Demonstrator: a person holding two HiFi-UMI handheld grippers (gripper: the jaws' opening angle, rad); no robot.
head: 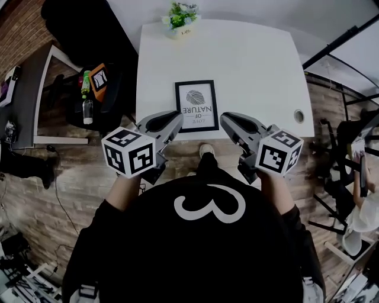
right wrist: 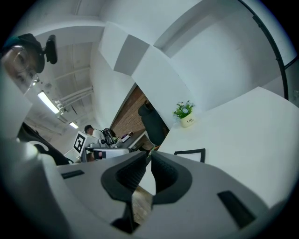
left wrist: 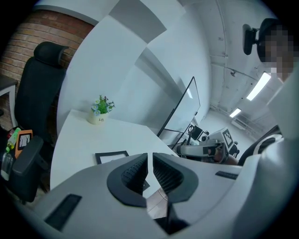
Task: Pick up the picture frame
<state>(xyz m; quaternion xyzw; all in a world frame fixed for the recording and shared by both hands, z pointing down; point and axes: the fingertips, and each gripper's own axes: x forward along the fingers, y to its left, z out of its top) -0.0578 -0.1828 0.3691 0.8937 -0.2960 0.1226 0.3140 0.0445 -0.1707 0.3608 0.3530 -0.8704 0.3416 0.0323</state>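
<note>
— Jaws first: how do they stand?

— Closed, pad against pad, on both the left gripper (left wrist: 149, 155) and the right gripper (right wrist: 149, 153). Neither pair has anything between its pads.

— And the picture frame (head: 196, 106)?

— It lies flat on the white desk (head: 254, 65), just ahead of the jaws and between the two pairs. From the left jaws it is ahead and to their right, and from the right jaws it is ahead and to their left. From above, both sets of tips sit near its closer corners. I see no contact with it.

— Which way does it run?

— It's a rectangle in portrait shape. Its long axis runs straight away from the jaws, from the desk's near edge towards the potted plant (head: 180, 18) at the far edge. The short sides lie roughly along the desk's near edge, and one of them sits close to that edge, right by the tips.

— What does it look like?

— It has a thin black border around a white sheet. There is a grey oval mark, like a leaf or a fingerprint, on the half farther from the jaws. Dark lettering fills the nearer half, with the word NATURE among it. The letters look turned over from the head view.
</note>
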